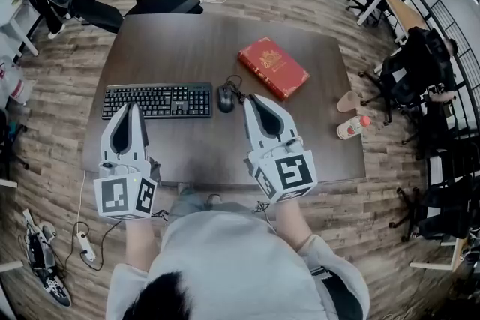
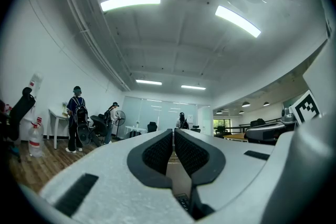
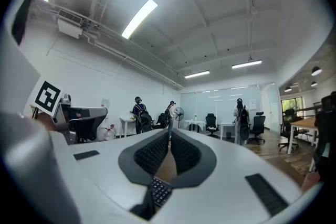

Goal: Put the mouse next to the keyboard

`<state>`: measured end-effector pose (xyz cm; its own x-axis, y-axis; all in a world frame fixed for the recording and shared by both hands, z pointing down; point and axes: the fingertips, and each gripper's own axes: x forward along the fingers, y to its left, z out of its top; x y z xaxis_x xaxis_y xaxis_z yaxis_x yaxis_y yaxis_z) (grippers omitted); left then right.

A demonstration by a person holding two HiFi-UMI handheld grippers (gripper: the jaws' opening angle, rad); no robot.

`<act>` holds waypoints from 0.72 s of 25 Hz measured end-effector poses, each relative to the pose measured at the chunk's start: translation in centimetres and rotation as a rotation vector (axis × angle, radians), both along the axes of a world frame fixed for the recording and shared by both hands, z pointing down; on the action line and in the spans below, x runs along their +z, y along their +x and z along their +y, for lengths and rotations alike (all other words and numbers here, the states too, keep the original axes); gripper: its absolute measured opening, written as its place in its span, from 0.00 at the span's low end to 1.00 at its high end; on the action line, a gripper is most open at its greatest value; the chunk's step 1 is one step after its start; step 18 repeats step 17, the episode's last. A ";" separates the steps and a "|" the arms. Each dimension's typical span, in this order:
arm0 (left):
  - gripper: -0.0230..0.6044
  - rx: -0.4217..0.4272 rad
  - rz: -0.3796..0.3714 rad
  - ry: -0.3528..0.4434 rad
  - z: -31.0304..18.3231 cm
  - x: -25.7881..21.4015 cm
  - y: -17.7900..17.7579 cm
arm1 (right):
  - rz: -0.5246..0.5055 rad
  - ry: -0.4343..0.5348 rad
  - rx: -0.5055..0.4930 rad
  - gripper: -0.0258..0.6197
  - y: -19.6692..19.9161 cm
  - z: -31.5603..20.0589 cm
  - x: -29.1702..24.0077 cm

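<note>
A black keyboard (image 1: 157, 100) lies on the dark table (image 1: 202, 49) at its left half. The black mouse (image 1: 226, 98) sits just right of the keyboard's right end, its cable curling beside it. My left gripper (image 1: 135, 107) hangs over the keyboard's near left part, jaws shut and empty. My right gripper (image 1: 252, 99) is right of the mouse, close to it, jaws shut with nothing in them. In the left gripper view the pads (image 2: 160, 152) meet at the tips; in the right gripper view the pads (image 3: 181, 152) meet too, and both cameras look up across the room.
A red book (image 1: 273, 67) lies on the table's right half. A paper cup (image 1: 348, 101) and a bottle (image 1: 352, 127) stand on the floor to the right. A black office chair (image 1: 161, 0) stands behind the table. Cables and a power strip (image 1: 84, 245) lie at lower left.
</note>
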<state>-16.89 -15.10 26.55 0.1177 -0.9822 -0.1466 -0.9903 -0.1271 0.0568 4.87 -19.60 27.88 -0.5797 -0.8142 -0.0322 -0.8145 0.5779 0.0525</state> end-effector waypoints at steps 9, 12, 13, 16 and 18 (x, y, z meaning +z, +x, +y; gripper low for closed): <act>0.07 -0.006 -0.009 0.005 0.1 -0.4 0.4 | -0.019 0.006 -0.021 0.07 0.0 -0.1 -0.3; 0.07 -0.014 -0.007 0.008 0.1 -0.5 0.3 | -0.025 0.004 -0.018 0.07 0.0 -0.1 -0.4; 0.07 -0.015 -0.006 0.008 0.1 -0.5 0.3 | -0.027 0.004 -0.018 0.07 0.1 -0.1 -0.5; 0.07 -0.014 -0.003 0.008 0.2 -0.6 0.7 | -0.034 0.003 -0.017 0.07 0.5 -0.1 -0.5; 0.07 -0.014 -0.002 0.009 0.1 -0.6 0.8 | -0.036 0.003 -0.016 0.07 0.7 -0.1 -0.6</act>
